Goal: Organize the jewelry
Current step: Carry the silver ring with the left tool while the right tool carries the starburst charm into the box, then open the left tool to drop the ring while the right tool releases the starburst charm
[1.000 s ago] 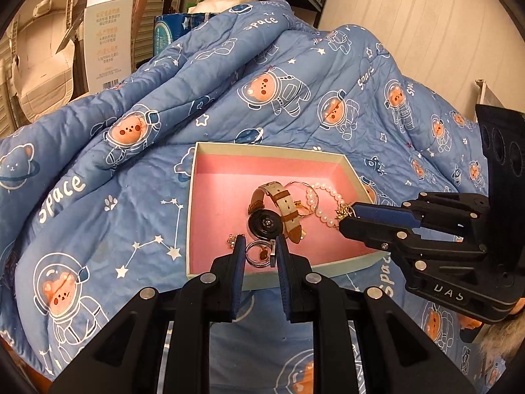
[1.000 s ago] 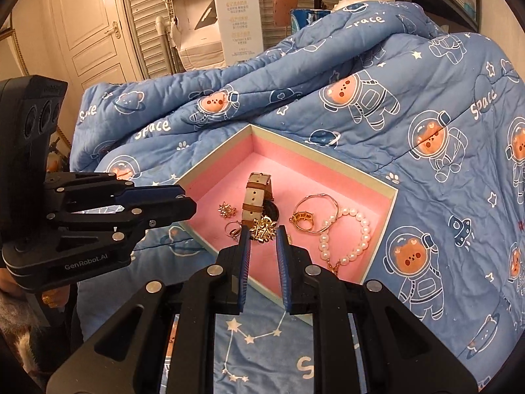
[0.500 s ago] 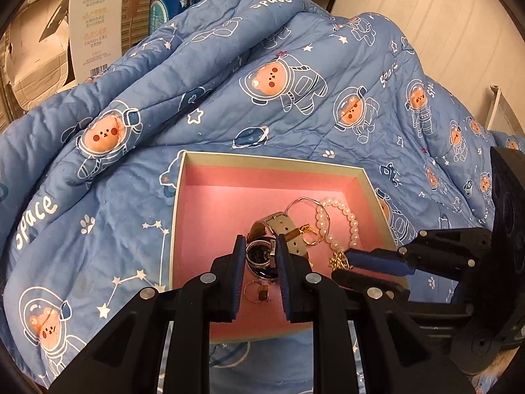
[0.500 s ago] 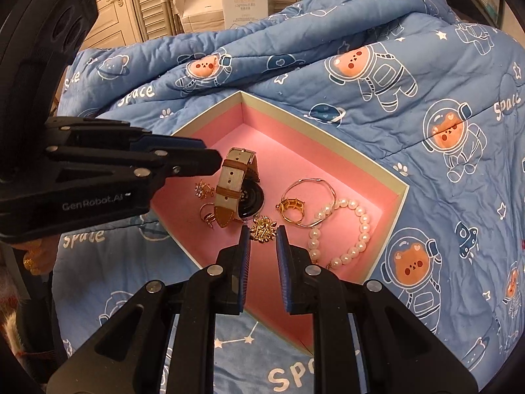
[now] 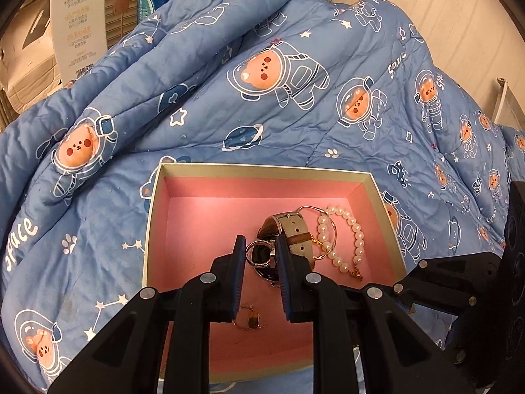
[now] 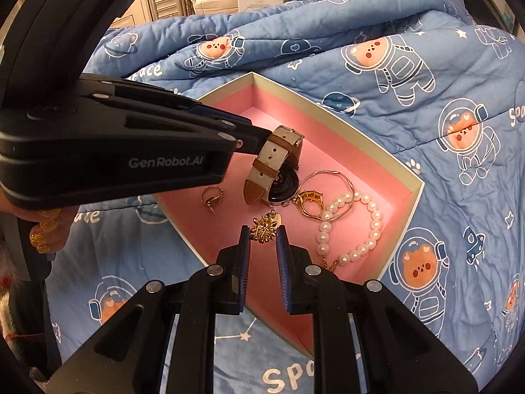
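Observation:
A pink-lined box (image 5: 262, 171) (image 6: 331, 116) lies on a blue quilt. It holds a watch with a beige and brown strap (image 5: 293, 228) (image 6: 269, 162), a pearl bracelet (image 5: 341, 233) (image 6: 357, 226), a thin bangle with a gold ring (image 6: 310, 198) and a gold earring (image 5: 248, 320) (image 6: 211, 197). My left gripper (image 5: 261, 251) is shut on a silver ring (image 5: 257, 254) above the watch face. My right gripper (image 6: 264, 233) is shut on a gold flower brooch (image 6: 264, 228) over the box's near side.
The blue bear-print quilt (image 5: 295, 82) (image 6: 410, 49) rises in folds behind the box. A white carton (image 5: 78, 23) stands beyond it at the left. The left gripper's body (image 6: 108, 151) crosses over the box's left corner in the right wrist view.
Both grippers have moved forward over the box, each still carrying its piece. The left gripper now reaches above the watch, and the right one sits lower over the box's near side.

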The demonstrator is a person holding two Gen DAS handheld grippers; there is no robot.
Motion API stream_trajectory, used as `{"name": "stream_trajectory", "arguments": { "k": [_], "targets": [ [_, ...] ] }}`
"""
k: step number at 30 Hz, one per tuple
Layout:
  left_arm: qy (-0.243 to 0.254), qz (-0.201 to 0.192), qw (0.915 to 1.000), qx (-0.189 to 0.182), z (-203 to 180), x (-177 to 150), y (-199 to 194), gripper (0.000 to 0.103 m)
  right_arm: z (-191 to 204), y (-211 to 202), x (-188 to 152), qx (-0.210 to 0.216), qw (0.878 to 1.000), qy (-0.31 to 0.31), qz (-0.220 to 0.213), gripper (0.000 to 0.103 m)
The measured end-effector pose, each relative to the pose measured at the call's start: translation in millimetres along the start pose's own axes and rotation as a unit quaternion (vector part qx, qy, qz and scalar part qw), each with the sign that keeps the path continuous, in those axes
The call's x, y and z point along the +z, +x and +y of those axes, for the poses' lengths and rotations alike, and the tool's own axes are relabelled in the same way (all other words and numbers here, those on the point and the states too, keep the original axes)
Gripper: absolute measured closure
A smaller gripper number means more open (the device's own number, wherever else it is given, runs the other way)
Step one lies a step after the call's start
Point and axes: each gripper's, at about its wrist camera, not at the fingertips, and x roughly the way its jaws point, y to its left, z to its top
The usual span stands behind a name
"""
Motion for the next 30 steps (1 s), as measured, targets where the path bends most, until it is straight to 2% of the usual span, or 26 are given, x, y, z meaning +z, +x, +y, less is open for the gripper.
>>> {"name": "stream_trajectory", "arguments": {
  "k": [13,19,21,26,30],
  "targets": [
    [0.015,0.009,0.9998,0.004,-4.8,-1.9,7.8,0.084,3.9,0.9,4.4,-0.001,1.000,-0.017,0.001,0.086],
    [0.010,0.007,0.9999,0.003,-2.5,-4.2,6.3,0.075,7.0,0.1,4.3,-0.007,1.000,-0.020,0.000,0.086],
    [0.010,0.007,0.9999,0.006,-2.0,-5.0,5.9,0.068,7.3,-0.4,4.4,-0.011,1.000,-0.020,-0.001,0.083],
    [0.001,-0.011,0.9999,0.010,1.2,-3.7,-0.4,0.055,4.8,-6.8,5.3,-0.028,0.999,-0.017,-0.018,0.058],
    [-0.006,-0.032,0.9995,0.003,2.7,-0.2,-10.6,0.044,5.2,-13.0,3.5,-0.034,0.999,-0.022,-0.024,0.058]
  ]
}}
